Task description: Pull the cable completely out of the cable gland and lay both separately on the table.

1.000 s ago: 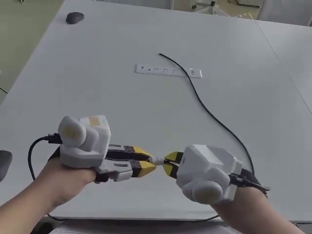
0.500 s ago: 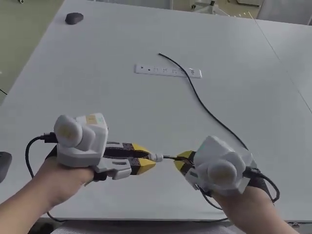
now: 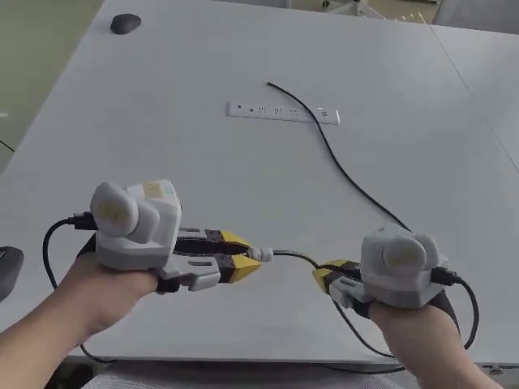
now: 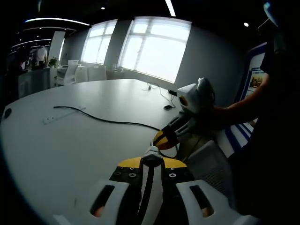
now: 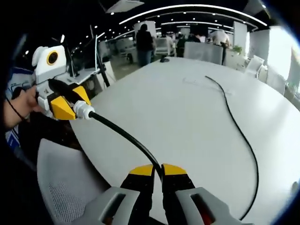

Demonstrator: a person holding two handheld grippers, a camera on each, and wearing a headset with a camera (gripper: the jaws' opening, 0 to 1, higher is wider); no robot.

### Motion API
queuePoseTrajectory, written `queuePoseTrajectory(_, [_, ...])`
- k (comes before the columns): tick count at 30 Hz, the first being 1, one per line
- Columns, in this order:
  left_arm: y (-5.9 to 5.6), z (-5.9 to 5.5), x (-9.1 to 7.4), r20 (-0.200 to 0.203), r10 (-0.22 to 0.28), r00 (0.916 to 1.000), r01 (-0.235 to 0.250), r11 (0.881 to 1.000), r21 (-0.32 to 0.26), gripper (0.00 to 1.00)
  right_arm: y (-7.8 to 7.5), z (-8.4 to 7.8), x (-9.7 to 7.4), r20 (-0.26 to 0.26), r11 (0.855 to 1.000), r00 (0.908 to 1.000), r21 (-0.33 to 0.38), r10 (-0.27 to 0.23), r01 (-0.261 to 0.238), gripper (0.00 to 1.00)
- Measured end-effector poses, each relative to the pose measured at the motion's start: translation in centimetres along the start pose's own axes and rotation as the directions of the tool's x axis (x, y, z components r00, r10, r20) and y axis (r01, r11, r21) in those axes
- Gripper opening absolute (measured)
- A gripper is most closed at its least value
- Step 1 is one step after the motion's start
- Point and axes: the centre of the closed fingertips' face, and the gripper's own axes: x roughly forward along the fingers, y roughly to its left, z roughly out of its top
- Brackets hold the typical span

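Note:
My left gripper (image 3: pixel 243 264) is shut on the white cable gland (image 3: pixel 259 255), whose tip pokes out past the yellow fingertips (image 4: pixel 152 157). A black cable (image 3: pixel 293 258) runs from the gland across a short gap to my right gripper (image 3: pixel 324 275), which is shut on it. In the right gripper view the cable (image 5: pixel 124 136) arcs from the gland (image 5: pixel 83 111) down into the closed yellow jaws (image 5: pixel 157 169). Both grippers hang above the table's near edge. Beyond the right gripper the cable (image 3: pixel 340 172) trails up the table.
A white power strip (image 3: pixel 282 113) lies mid-table under the cable's far end. A dark mouse (image 3: pixel 125 23) sits at the far left corner. The white table (image 3: pixel 162 138) has open space between strip and grippers. People and chairs stand in the background.
My right gripper has drawn away to the right, and more black cable now shows between it and the gland. The left gripper has stayed about where it was.

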Motion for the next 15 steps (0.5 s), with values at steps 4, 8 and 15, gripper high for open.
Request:
queuePoseTrajectory(4, [0.0, 0.0, 0.0, -0.001, 0.003, 1.0, -0.003, 1.0, 0.001, 0.15, -0.9, -0.9, 0.3, -0.008, 0.995, 1.0, 0.103, -0.005, 0.006, 0.0])
queuePoseTrajectory(8, [-0.2, 0.0, 0.0, 0.0, 0.004, 1.0, -0.004, 1.0, 0.001, 0.15, -1.9, -2.3, 0.8, -0.032, 0.983, 0.9992, 0.18, -0.023, 0.028, 0.0])
queuePoseTrajectory(15, [-0.2, -0.4, 0.3, -0.028, 0.008, 0.9996, -0.008, 1.0, 0.024, 0.15, -2.7, -4.0, 1.3, -0.064, 0.96, 0.9974, 0.274, -0.033, 0.049, 0.0])
